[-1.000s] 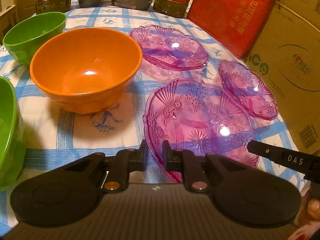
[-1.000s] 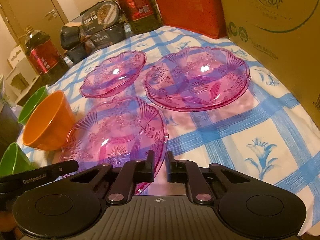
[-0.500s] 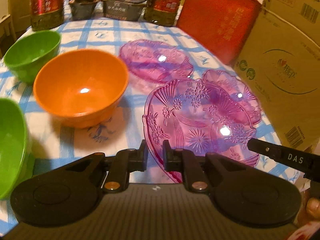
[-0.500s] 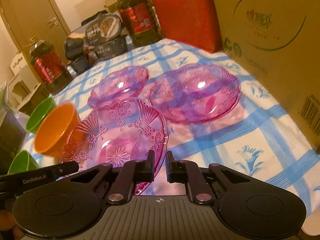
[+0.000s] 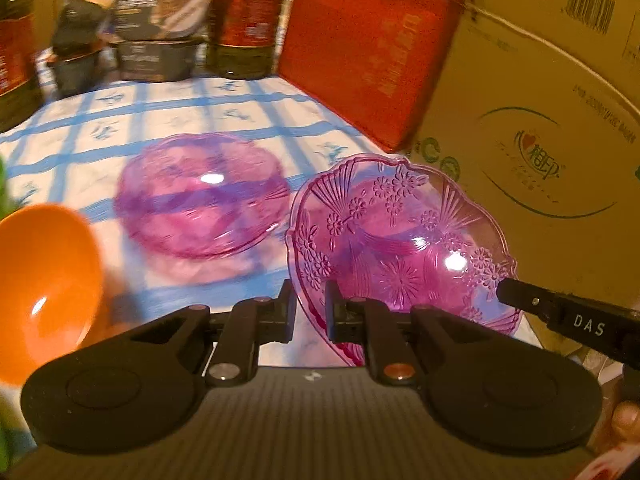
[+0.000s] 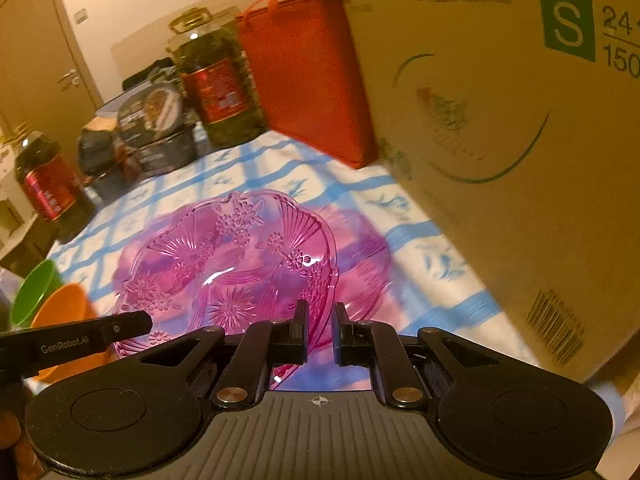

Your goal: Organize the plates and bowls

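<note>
Both grippers hold one pink patterned glass plate [image 5: 400, 240] by its near rim, lifted off the table and tilted. My left gripper [image 5: 310, 312] is shut on its left edge. My right gripper [image 6: 320, 330] is shut on its right edge [image 6: 240, 264]. A second pink plate [image 5: 200, 196] lies on the checked cloth to the left. A third pink plate [image 6: 368, 256] lies under and behind the held one. An orange bowl [image 5: 44, 284] sits at the left, with a green bowl [image 6: 34, 296] behind it.
A large cardboard box [image 5: 552, 152] stands close on the right, a red bag [image 5: 368, 48] behind it. Oil bottles [image 6: 218, 84] and food tins [image 5: 160, 44] line the far edge of the blue-checked tablecloth [image 5: 200, 108].
Both grippers have lifted the near pink plate off the table and carried it to the right, over the plate beside the box. The bowls have slid towards the left of the views.
</note>
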`<state>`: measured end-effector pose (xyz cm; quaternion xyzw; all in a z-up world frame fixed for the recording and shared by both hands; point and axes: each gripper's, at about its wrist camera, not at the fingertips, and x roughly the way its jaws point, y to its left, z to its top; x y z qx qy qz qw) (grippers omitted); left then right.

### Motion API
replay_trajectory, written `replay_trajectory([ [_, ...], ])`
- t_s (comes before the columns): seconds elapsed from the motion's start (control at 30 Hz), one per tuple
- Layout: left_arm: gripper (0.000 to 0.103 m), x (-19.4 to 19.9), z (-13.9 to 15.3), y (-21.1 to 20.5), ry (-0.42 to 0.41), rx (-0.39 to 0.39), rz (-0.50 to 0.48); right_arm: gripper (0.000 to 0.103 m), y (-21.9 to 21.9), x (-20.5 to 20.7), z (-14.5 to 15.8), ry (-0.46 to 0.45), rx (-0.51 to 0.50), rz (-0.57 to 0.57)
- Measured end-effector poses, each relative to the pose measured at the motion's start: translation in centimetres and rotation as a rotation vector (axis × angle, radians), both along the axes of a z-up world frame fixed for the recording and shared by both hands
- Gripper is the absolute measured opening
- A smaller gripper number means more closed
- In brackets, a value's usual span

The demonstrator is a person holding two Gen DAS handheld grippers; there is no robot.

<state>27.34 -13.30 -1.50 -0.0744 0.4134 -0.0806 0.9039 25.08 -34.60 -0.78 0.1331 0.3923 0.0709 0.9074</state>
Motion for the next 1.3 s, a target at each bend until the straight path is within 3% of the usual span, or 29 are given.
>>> replay_trajectory([
  [0.33,0.013,4.4,-1.7,-2.5,0.02,0.009,-0.021,0.011,-1.9,4.2,-1.8,0.016,-0.031,-0.018],
  [0.97,0.014,5.6,-3.5,-2.9,0.048,0.039,-0.009,0.011,-1.5,5.7,-3.9,0.034,-0.074,-0.014],
  [1.0,0.018,5.6,-3.4,-2.9,0.041,0.048,-0.002,0.012,-1.5,5.8,-4.0,0.031,-0.079,-0.016],
  [1.07,0.025,5.6,-3.4,-2.7,0.04,0.043,0.005,0.025,-1.7,5.8,-4.0,0.023,-0.067,-0.024],
  [1.1,0.025,5.6,-3.4,-2.5,0.04,0.035,0.009,0.038,-2.0,5.7,-3.9,0.016,-0.054,-0.03],
  [1.13,0.026,5.5,-3.3,-2.3,0.039,0.034,0.013,0.044,-2.1,5.6,-3.7,0.008,-0.045,-0.039],
  [1.3,0.029,4.1,-2.6,-1.1,0.025,0.007,0.045,0.045,-2.4,4.3,-2.5,-0.009,-0.017,-0.056],
])
